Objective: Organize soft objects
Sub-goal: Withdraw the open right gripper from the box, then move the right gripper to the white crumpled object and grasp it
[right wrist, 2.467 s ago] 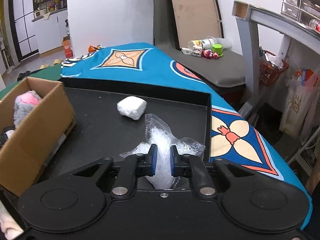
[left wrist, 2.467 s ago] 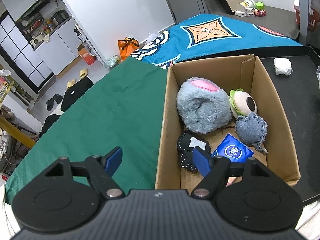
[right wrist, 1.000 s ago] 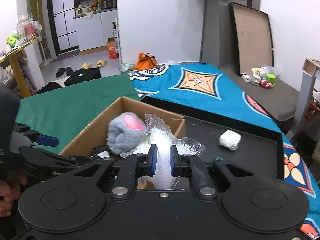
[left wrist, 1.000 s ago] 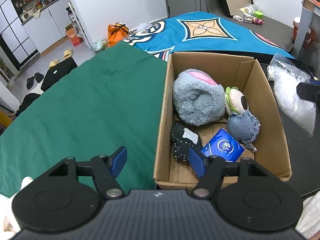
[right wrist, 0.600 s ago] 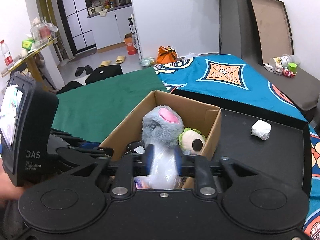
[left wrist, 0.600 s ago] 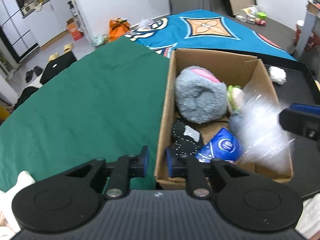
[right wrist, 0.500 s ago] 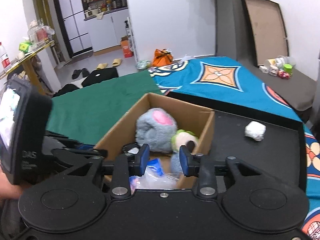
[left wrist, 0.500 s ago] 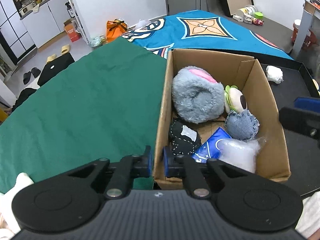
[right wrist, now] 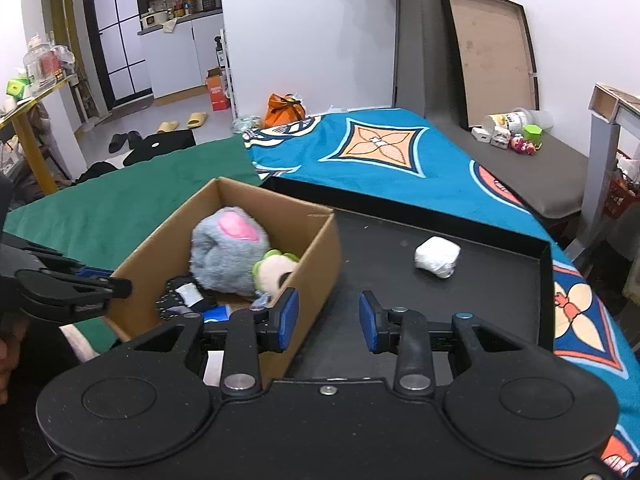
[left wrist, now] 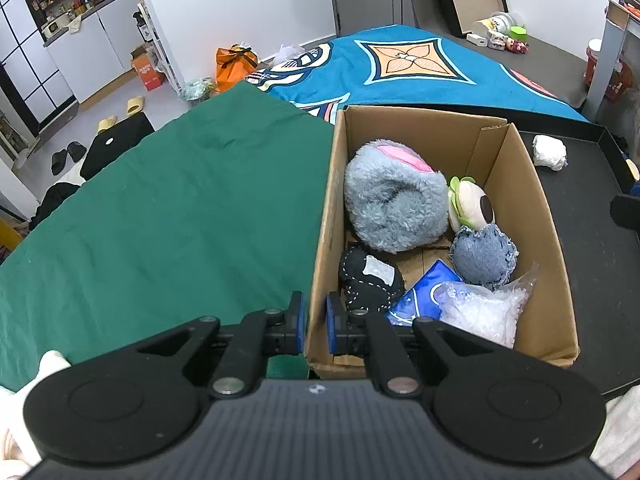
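**Operator:** White soft bundle (right wrist: 436,262), the last loose item I can see, lies on the black tray (right wrist: 500,304), well apart from my right tool (right wrist: 327,316). That tool is spread wide and holds nothing; it hovers over the tray just beside the cardboard box (right wrist: 316,264).

**Second:** And the left?

**Operator:** My left tool (left wrist: 314,322) is clenched on the near-left wall of the box (left wrist: 326,216), one pad outside and one inside, steadying it. Inside the box, nearest the pads, I see a black stitched pouch (left wrist: 370,278), a blue packet (left wrist: 420,294) and a clear crinkly bag (left wrist: 480,310). Further in are a denim heart (left wrist: 484,256), a grey plush (left wrist: 394,200) and a small green-and-cream toy (left wrist: 468,204).

**Second:** What worries you?

**Operator:** I judge the reach to the bundle to be the risky part. The right tool sits close to the box's corner, so a careless swing could clip the cardboard, and the wall may flex under my left pinch and tilt the box. The bundle looks squashy and rounded; a shallow bite could let it roll against the tray rim. The box is also filling up, so a drop near the edge could land on the bag and slide out.
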